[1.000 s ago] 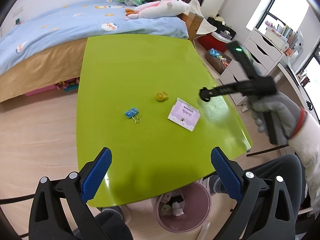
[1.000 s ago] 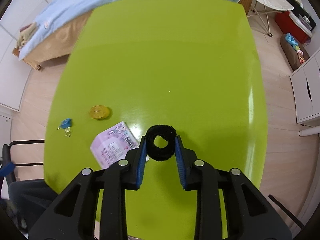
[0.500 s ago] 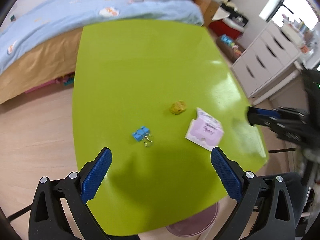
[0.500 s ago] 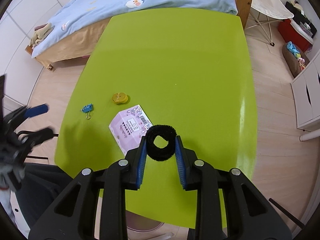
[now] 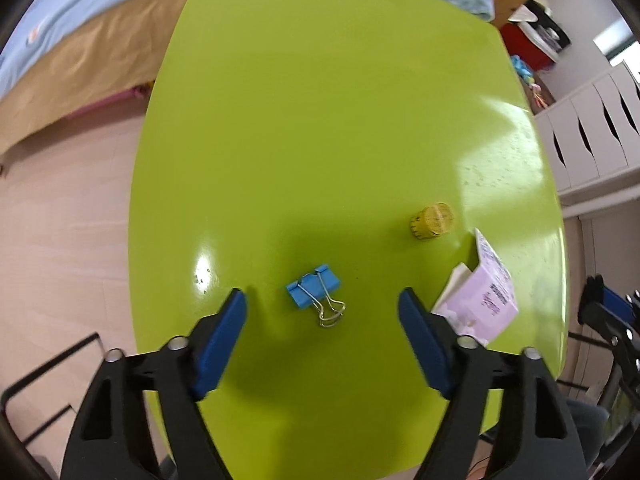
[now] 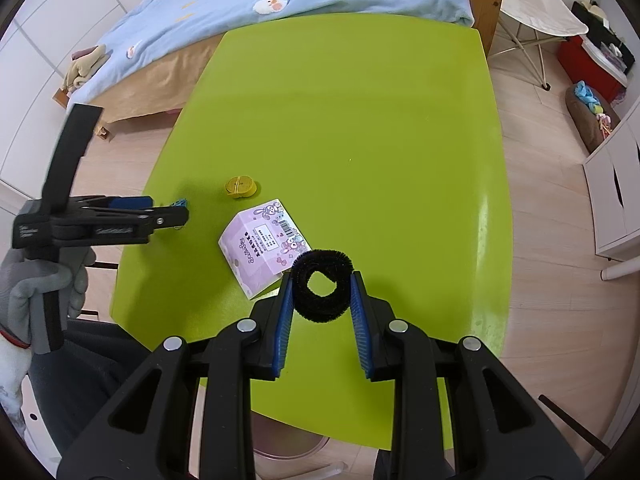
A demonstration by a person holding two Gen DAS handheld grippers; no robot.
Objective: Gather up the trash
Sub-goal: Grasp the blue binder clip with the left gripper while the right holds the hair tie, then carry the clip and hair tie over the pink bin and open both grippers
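Note:
A blue binder clip [image 5: 312, 286] lies on the green table [image 5: 320, 120]. My left gripper [image 5: 322, 300] points down over it. Its jaws are closing, the clip lies between them, and the pads stand apart from it. Right of the clip sit a yellow tape roll [image 5: 434, 220] and a pink tissue pack [image 5: 486, 300]. My right gripper [image 6: 321, 280] is shut on a black fuzzy hair ring [image 6: 322, 308], held above the table's near edge beside the tissue pack [image 6: 264, 248]. In the right wrist view, the left gripper [image 6: 176, 216] hides most of the clip [image 6: 180, 203].
A bed [image 6: 280, 4] with a blue cover borders the table's far side. White drawers [image 5: 592, 128] stand at the right. A pinkish bin [image 6: 280, 452] shows below the table's near edge. A person's gloved hand [image 6: 36, 292] and dark-trousered legs are at the near left.
My left gripper has dropped toward the table and come over the blue clip, and its jaws have narrowed. The right gripper has pulled back slightly, still holding the ring.

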